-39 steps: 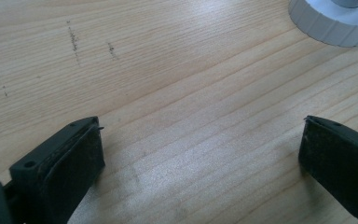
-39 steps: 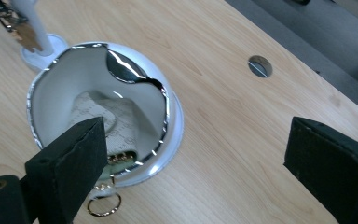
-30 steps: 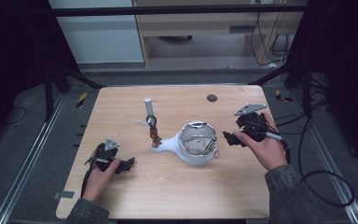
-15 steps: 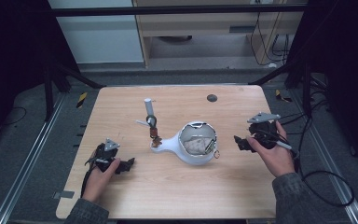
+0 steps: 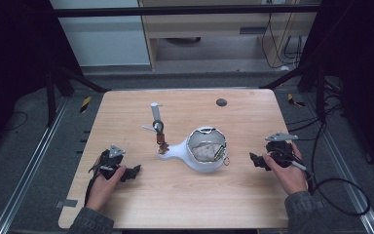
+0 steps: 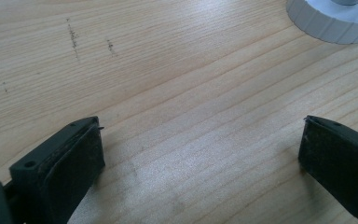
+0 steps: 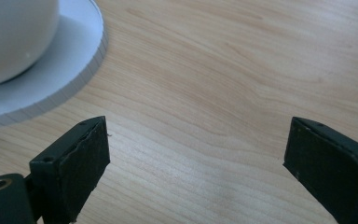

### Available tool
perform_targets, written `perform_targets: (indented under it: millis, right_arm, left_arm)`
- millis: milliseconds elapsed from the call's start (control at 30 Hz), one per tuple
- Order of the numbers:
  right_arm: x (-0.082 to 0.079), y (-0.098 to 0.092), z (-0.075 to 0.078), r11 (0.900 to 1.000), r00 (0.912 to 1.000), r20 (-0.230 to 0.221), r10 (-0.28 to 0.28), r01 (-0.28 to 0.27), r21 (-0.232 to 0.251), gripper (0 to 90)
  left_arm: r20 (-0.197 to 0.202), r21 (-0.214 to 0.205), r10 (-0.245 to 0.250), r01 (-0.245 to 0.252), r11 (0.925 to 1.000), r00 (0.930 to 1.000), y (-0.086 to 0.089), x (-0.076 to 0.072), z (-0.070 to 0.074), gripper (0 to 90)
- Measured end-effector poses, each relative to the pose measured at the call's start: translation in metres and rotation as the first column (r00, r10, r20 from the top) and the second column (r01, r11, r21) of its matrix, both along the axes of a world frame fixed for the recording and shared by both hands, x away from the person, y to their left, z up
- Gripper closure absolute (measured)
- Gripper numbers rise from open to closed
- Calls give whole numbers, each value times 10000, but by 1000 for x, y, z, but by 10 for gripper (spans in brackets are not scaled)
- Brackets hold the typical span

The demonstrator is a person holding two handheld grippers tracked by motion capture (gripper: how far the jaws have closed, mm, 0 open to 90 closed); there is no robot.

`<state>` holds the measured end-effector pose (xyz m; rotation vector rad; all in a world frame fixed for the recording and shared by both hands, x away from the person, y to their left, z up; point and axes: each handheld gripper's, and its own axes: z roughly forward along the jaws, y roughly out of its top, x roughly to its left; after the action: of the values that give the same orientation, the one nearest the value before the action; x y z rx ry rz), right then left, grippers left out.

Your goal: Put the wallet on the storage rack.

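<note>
A white round vessel with a spout-like handle stands mid-table on a ribbed white base, something pale and crumpled inside it. At the handle's tip sits a small brown piece, and behind it a grey upright cylinder. My left gripper rests low on the table at the left, jaws open over bare wood; the vessel's base shows far off. My right gripper is held low to the right of the vessel, jaws open with nothing between them.
A small dark round spot lies near the back of the wooden table. Cables trail off the right edge. Dark frame legs and a cabinet stand beyond the table's far edge.
My right hand has come down toward the table and drifted slightly right, away from the vessel. The left hand has stayed put.
</note>
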<state>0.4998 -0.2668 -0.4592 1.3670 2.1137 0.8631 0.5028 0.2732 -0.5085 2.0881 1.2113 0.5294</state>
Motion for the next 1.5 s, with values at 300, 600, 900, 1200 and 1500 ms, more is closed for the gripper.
perform_targets:
  millis: [300, 600, 900, 1200, 1500]
  right_arm:
    - [3, -4, -25, 9988, 9978, -573, -335, 355, 351, 60]
    - [8, 1, -39, 9983, 9962, -763, -420, 450, 376, 48]
    - [12, 7, -48, 9970, 9952, -695, -689, 711, 300, 34]
    - [7, 10, -53, 9941, 9951, -182, -969, 977, 464, 10]
    - [-8, 19, -53, 9897, 9908, -164, -1344, 1350, 466, 10]
  left_arm:
    - [1, -5, 2, -2, 10000, 10000, 0, 0, 0, 0]
    - [0, -8, 0, 0, 10000, 10000, 0, 0, 0, 0]
    - [6, -10, -19, 19, 10000, 10000, 0, 1, 0, 0]
    - [-7, 14, -61, 61, 10000, 10000, 1, 2, 0, 0]
    - [5, -12, -129, 129, 9999, 9999, 1, 3, 0, 0]
